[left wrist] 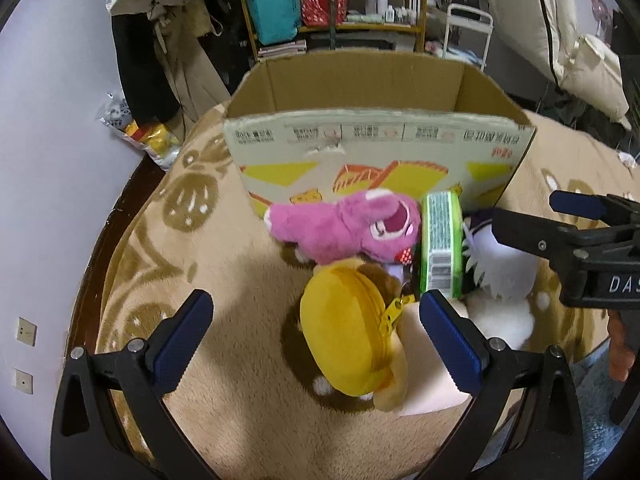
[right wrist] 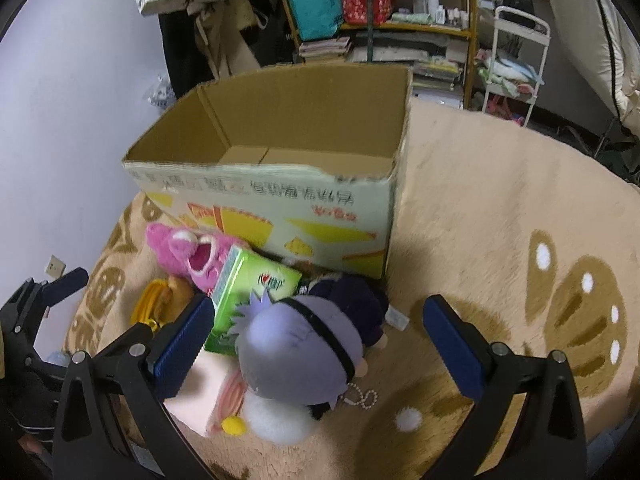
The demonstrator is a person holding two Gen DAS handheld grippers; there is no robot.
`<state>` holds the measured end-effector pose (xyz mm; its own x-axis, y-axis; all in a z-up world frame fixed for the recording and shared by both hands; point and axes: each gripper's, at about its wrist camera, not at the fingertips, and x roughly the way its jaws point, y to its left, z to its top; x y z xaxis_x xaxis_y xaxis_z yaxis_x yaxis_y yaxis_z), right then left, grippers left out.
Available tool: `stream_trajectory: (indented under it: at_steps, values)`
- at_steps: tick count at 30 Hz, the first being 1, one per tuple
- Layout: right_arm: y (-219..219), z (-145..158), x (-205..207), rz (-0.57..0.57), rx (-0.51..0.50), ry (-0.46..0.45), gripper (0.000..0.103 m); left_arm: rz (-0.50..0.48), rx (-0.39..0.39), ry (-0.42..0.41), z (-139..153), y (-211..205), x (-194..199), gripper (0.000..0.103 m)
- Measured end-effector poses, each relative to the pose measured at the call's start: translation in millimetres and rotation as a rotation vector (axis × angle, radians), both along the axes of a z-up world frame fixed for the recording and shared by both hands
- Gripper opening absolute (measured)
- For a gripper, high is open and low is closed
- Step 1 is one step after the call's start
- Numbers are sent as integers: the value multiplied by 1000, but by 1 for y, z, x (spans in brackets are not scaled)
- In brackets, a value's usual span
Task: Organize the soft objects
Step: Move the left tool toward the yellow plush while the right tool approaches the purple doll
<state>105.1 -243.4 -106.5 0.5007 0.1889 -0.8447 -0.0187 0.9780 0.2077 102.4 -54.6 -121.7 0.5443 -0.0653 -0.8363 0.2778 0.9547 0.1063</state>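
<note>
Two hand-held grippers, both spread wide, nothing gripped: left hand-held gripper (left wrist: 316, 336) over the yellow pouch (left wrist: 346, 330), right hand-held gripper (right wrist: 320, 344) over the grey-haired plush doll (right wrist: 300, 344). Toys piled on the blanket (right wrist: 500, 240) against the cardboard box (right wrist: 280, 184) front wall, box at 12 o'clock, no toys visible inside. Pink plush (left wrist: 352, 228) and green tissue pack (left wrist: 440, 240) at 12 o'clock of the pouch. Looks like the first pick. Next: drop lower, pinch a soft body, clear the box wall.
</note>
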Motion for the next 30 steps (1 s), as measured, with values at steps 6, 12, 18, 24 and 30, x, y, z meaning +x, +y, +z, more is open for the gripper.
stream_trajectory:
  at_steps: [6, 12, 18, 24, 30]
  values:
    - [4, -15, 0, 24, -14, 63, 103, -6, 35, 48, -12, 1, 3, 102]
    - [3, -27, 4, 23, -2, 101, 103, 9, 52, 73, -17, 3, 6, 102]
    - [2, -35, 8, 32, -21, 115, 103, 12, 68, 73, -19, 2, 6, 102]
    - [7, -42, 10, 42, -22, 122, 103, 16, 71, 101, -24, 4, 9, 102]
    - [-2, -41, 13, 27, 6, 120, 103, 24, 61, 113, -27, 6, 11, 103]
